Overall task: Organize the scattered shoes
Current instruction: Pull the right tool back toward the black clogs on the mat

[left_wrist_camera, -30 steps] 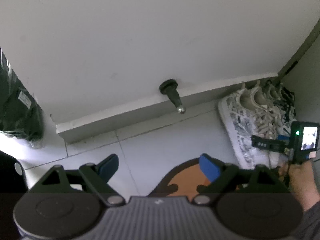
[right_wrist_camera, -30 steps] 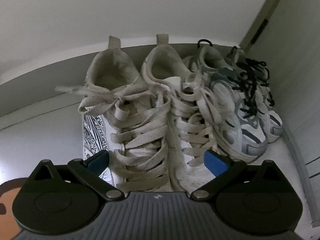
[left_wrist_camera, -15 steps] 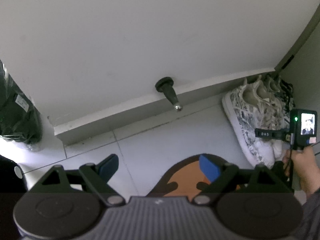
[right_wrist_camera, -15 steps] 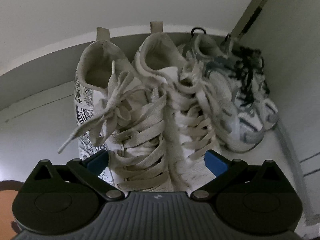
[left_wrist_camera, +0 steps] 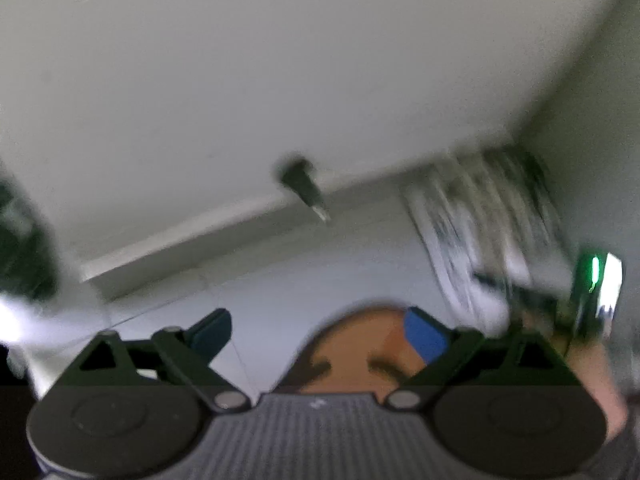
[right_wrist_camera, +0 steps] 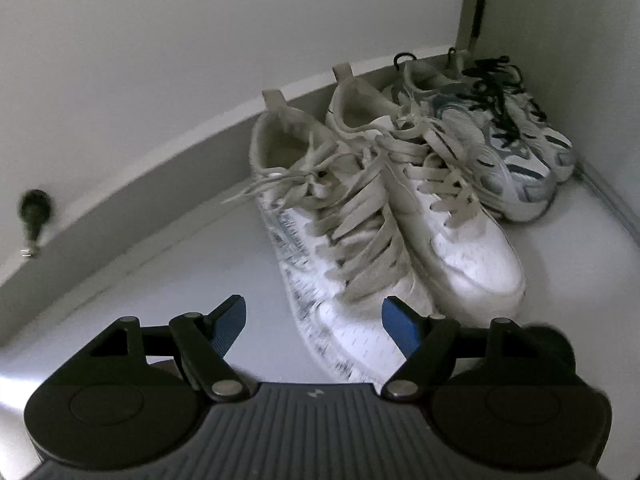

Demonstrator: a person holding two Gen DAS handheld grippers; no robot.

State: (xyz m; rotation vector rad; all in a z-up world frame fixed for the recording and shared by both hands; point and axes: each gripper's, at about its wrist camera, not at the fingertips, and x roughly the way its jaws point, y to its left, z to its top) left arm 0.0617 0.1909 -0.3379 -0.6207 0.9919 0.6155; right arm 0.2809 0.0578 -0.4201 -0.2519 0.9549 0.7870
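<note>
A pair of white sneakers (right_wrist_camera: 400,232) with loose beige laces stands side by side, heels to the wall. Beside it, in the corner, is a grey-blue pair with black laces (right_wrist_camera: 516,160). My right gripper (right_wrist_camera: 314,312) hangs back from the white pair's toes. Its jaws are closing, and its pads press on nothing. In the blurred left wrist view the shoes (left_wrist_camera: 472,216) show at the right, with a hand (left_wrist_camera: 592,376) holding the right gripper's handle below them. My left gripper (left_wrist_camera: 317,324) is open over the floor and an orange mat (left_wrist_camera: 360,356).
A black door stopper (right_wrist_camera: 34,216) sticks out of the wall base, also in the left wrist view as the door stopper (left_wrist_camera: 304,188). A dark bag (left_wrist_camera: 20,248) sits at the far left. A wall and door frame (right_wrist_camera: 476,4) close off the corner on the right.
My right gripper has pulled back and to the left from the white sneakers, and its jaws have narrowed. The left wrist view has turned slightly and blurred.
</note>
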